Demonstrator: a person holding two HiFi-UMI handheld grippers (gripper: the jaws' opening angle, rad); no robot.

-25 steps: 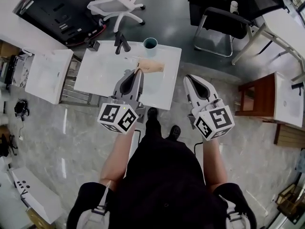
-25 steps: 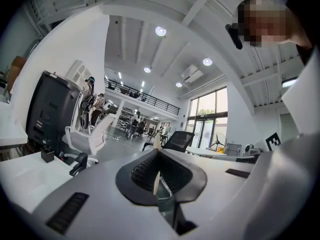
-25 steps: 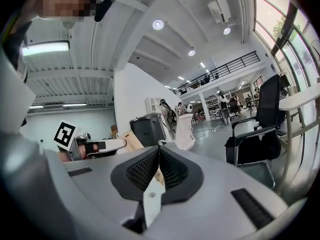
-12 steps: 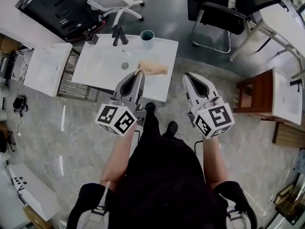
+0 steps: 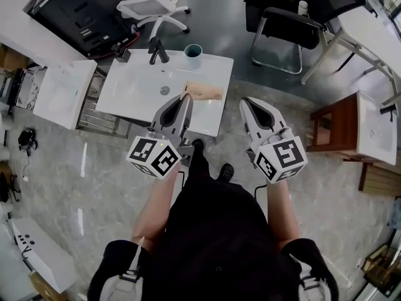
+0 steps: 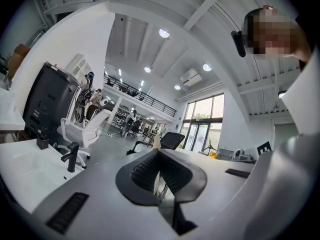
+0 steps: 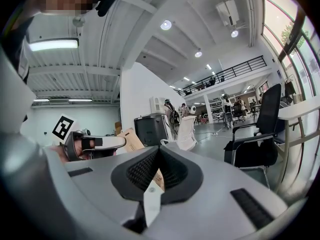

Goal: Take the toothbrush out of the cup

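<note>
1. While both grippers hang level over the floor in front of the sink top [image 5: 138,96], neither reaches the cup [image 5: 193,53].
2. Left gripper [image 5: 183,97]: jaws closed, pads together. A pale sliver shows at the pad line in the left gripper view; what it is cannot be told.
3. Right gripper [image 5: 245,100]: jaws closed, nothing gripped that its own view shows.
4. Cup: teal, upright, at the far edge of the sink top, just right of the black faucet [image 5: 156,50].
5. Toothbrush: not made out in any view. No handle shows above the cup's rim, though the cup is too small in the head view to be sure.
6. Task standing, as a judgement: the scene fits a brush sitting low in the cup, and equally a cup with the brush gone. The pictures do not settle which.
7. Tan flat item [image 5: 203,91]: lies on the sink top between the cup and the grippers, near the front edge.
8. Edges: the sink top's near edge lies just under the left gripper's tip; the right gripper is off its right corner.
9. Open room: bare floor around the person. A second basin [image 5: 59,93] stands left, a white chair [image 5: 153,5] and a black chair [image 5: 285,27] stand beyond, and a wooden stand [image 5: 341,130] is on the right.
</note>
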